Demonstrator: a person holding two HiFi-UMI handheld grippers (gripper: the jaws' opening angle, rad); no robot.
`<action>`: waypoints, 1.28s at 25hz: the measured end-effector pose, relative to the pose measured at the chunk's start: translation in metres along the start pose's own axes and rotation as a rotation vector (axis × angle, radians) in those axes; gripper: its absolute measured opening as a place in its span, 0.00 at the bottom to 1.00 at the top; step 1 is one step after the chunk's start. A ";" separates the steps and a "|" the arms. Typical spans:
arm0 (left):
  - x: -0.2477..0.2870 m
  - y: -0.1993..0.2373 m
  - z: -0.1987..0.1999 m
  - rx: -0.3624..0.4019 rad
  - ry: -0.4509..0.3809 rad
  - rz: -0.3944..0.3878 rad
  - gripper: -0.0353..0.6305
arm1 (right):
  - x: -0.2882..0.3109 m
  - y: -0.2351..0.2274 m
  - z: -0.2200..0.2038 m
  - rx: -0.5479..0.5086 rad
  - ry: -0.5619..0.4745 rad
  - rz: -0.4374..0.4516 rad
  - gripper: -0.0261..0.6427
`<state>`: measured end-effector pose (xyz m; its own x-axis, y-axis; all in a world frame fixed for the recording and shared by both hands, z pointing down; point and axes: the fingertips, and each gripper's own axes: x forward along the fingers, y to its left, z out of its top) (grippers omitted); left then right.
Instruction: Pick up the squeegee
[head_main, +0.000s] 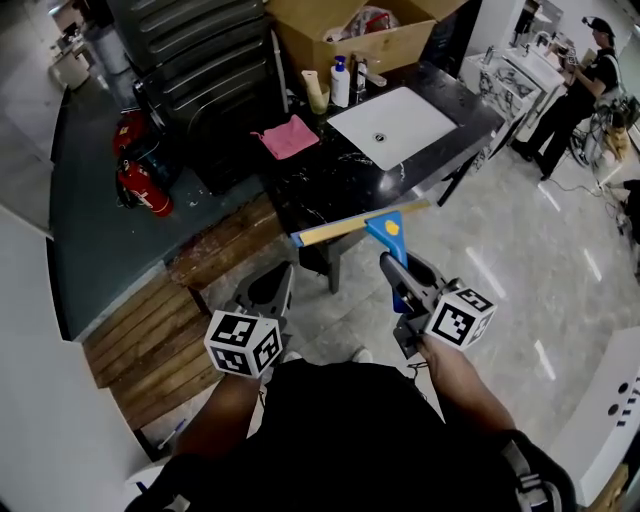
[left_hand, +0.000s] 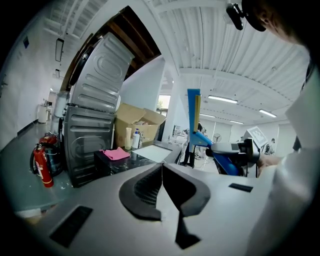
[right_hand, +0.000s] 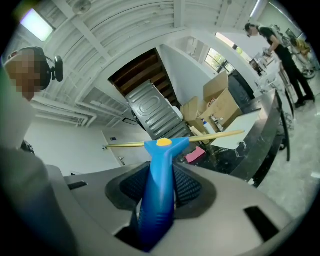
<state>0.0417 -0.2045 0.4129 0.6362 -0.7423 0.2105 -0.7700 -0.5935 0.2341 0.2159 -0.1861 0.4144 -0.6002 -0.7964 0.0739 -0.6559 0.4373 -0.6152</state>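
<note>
Squeegee (head_main: 388, 228) pinched by blue handle in right gripper (head_main: 402, 285), held in air near counter (head_main: 320, 185) edge; handle pointed away along jaws; blade crosswise, roughly level; left gripper (head_main: 270, 292) jaws pressed together, empty.

A black, white-veined marble countertop (head_main: 322, 186) carries a white rectangular sink basin (head_main: 392, 125). A crumpled pink cloth (head_main: 288, 136) lies left of the basin. Behind them stand a tall cream tumbler (head_main: 315, 92) and a white blue-capped pump bottle (head_main: 340, 82).
</note>
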 end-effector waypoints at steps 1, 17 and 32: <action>-0.001 0.001 0.000 0.001 0.001 -0.008 0.08 | 0.000 0.002 -0.001 -0.001 -0.004 -0.005 0.25; -0.009 0.023 -0.005 -0.013 0.039 -0.086 0.08 | 0.017 0.019 -0.017 0.019 -0.045 -0.073 0.25; -0.003 0.035 -0.004 -0.017 0.047 -0.109 0.08 | 0.021 0.011 -0.032 0.042 -0.050 -0.129 0.25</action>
<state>0.0128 -0.2220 0.4241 0.7180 -0.6582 0.2266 -0.6955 -0.6643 0.2739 0.1819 -0.1844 0.4345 -0.4877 -0.8653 0.1159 -0.7061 0.3129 -0.6352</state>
